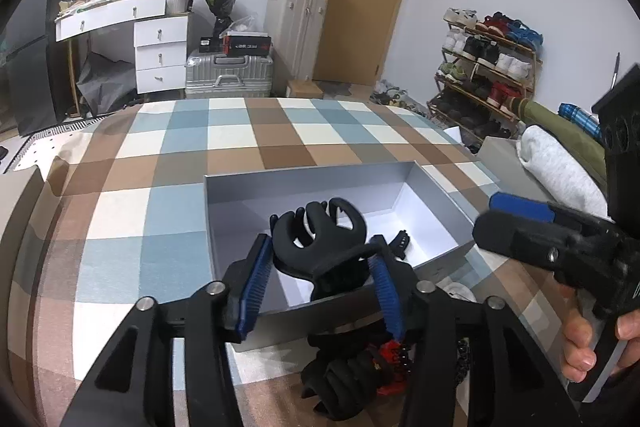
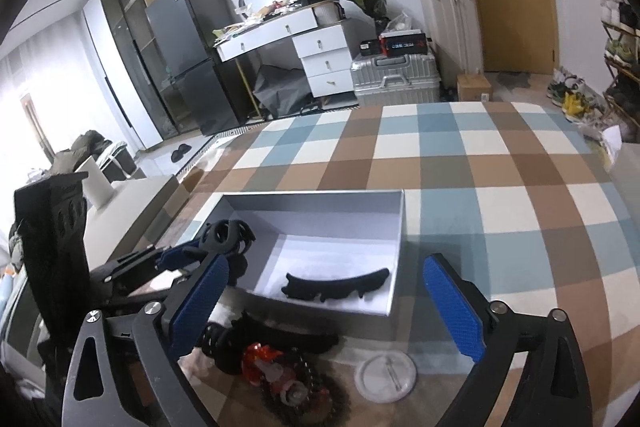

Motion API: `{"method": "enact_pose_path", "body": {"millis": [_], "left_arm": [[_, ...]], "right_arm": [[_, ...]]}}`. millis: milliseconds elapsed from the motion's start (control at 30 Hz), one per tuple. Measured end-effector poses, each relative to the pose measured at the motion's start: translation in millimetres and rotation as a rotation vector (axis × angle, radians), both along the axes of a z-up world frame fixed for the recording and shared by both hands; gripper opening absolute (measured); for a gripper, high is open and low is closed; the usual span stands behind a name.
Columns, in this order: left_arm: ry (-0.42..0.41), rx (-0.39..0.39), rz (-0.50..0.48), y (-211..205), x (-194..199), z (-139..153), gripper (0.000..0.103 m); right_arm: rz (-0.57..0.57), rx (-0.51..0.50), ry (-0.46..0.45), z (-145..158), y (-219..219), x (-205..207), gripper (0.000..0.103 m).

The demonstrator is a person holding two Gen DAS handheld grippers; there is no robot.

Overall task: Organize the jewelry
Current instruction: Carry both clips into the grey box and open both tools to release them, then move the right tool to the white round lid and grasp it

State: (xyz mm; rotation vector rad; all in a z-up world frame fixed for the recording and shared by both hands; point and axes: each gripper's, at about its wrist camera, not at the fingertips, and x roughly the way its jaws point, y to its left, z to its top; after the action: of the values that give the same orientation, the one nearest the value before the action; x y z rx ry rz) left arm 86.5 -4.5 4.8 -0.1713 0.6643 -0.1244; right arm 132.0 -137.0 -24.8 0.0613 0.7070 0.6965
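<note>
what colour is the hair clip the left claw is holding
Matte black hair clip; it shows best in the left wrist view.

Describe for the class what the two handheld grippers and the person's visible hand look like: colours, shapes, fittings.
Both grippers, the left gripper and right gripper, are matte black plastic linkages with triangular cut-outs and round silver pivot bolts. Each finger carries a flat rectangular blue pad with a fine ribbed texture. The right unit has a pistol-style black grip held by a bare hand; no sleeve or cables are visible.

I am holding a black hair clip (image 1: pixel 320 243) between my blue pads (image 1: pixel 253 291), over a grey box (image 1: pixel 304 179) on the brown, blue and white checked cloth (image 1: pixel 160 155).
</note>
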Motion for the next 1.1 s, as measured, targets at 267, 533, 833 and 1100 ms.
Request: {"method": "enact_pose_path", "body": {"millis": [267, 533, 833, 1100], "left_arm": [[-0.024, -0.024, 0.008, 0.9, -5.6, 4.8, 0.081], [-0.023, 0.050, 0.075, 1.9, -37.1, 15.5, 0.102], [0.013, 0.070, 0.122, 9.2, -73.5, 4.2, 0.102], [0.050, 0.049, 0.155, 21.1, -73.2, -11.1, 0.102]], "right_arm": [[-0.021, -0.005, 0.026, -11.3, -19.4, -7.8, 0.102], [-0.052, -0.035, 0.032, -19.0, -42.8, -17.5, 0.103], [-0.019, -0.102, 0.055, -30.3, -32.9, -31.4, 0.103], [0.020, -0.168, 0.019, -31.5, -19.6, -44.4, 0.103]]}}
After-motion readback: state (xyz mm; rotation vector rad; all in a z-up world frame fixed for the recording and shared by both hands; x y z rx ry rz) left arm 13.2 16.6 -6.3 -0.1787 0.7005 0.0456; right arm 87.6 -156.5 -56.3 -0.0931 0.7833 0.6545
